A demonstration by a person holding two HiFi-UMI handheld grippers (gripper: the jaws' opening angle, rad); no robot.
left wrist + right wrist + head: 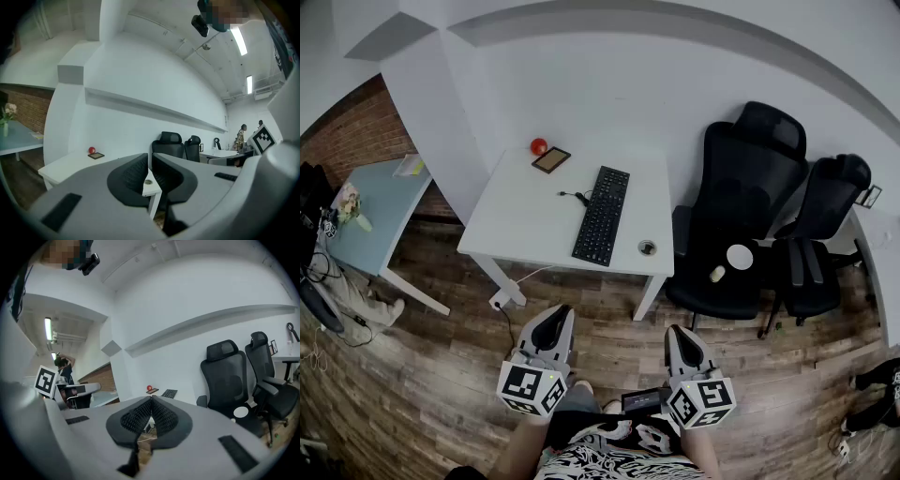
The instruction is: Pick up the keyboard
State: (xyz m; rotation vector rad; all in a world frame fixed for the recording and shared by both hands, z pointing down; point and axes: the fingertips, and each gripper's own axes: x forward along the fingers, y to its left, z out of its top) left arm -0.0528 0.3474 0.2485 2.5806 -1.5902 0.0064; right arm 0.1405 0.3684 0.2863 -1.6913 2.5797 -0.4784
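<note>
Wood planks cover the floor (pixel 441 375), and on them stands a white desk (pixel 525 216), with two black office chairs (pixel 748 187) just beside its right edge. The black keyboard (pixel 601 215) lies flat on the desk, right of the middle. Its length runs from near the far edge down to near the front edge, and its cable (pixel 574 195) curls off its left side.

The left gripper (pixel 551 323) and the right gripper (pixel 680 336) are held low by the person's body, well apart from the desk. Each gripper view shows its ribbed pads pressed together with nothing between them.

A small dark frame (pixel 551 159) and a red ball (pixel 538 146) sit by the far edge towards the left corner. A small round thing (pixel 647 247) rests near the front right corner.

The keyboard looks light, stiff and thin, with smooth plastic sides that could slip. The keys would give under a pinch, so a hold on the bare rim at each short end, one gripper to an end, seems safest. The cable may drag as it lifts.
</note>
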